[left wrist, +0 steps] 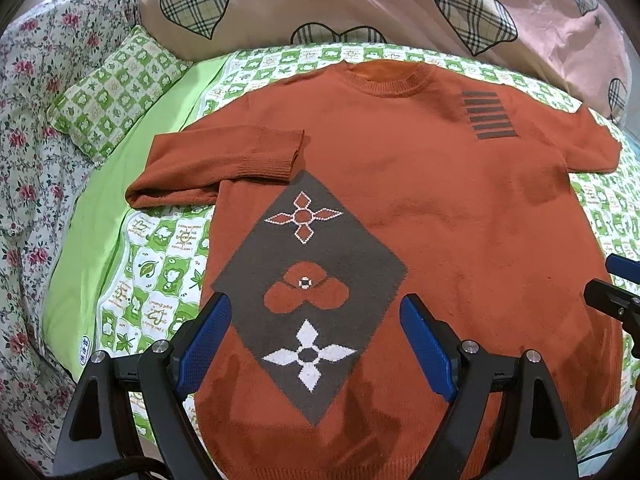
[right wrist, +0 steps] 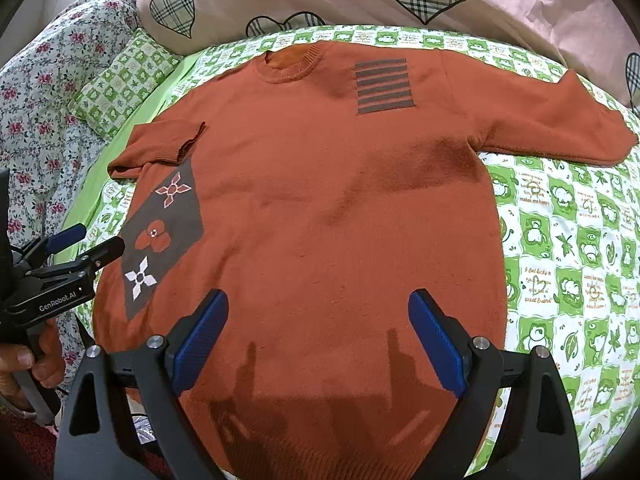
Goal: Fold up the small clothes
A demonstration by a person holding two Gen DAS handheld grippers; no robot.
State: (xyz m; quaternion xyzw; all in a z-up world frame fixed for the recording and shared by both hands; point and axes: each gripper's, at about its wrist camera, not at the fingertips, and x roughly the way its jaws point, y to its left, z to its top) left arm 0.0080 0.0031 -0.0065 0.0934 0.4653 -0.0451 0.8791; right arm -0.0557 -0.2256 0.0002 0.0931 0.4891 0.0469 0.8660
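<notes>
A rust-orange knit sweater (left wrist: pixel 460 208) lies front up on the bed, collar at the far side; it also shows in the right wrist view (right wrist: pixel 320 200). It has a grey diamond panel (left wrist: pixel 308 280) with flower motifs and grey stripes (right wrist: pixel 382 86) on the chest. Its left sleeve (left wrist: pixel 224 164) is folded inward over the body, and its right sleeve (right wrist: pixel 540 116) lies spread out. My left gripper (left wrist: pixel 316 308) is open and empty above the lower left of the sweater. My right gripper (right wrist: pixel 320 304) is open and empty above the hem.
The sweater lies on a green-and-white patterned sheet (right wrist: pixel 568 264). A pink duvet with plaid hearts (left wrist: pixel 400 4) is heaped at the far side, a matching green pillow (left wrist: pixel 116 88) and a floral blanket (left wrist: pixel 28 184) at the left. The left gripper shows at the right wrist view's left edge (right wrist: pixel 76 248).
</notes>
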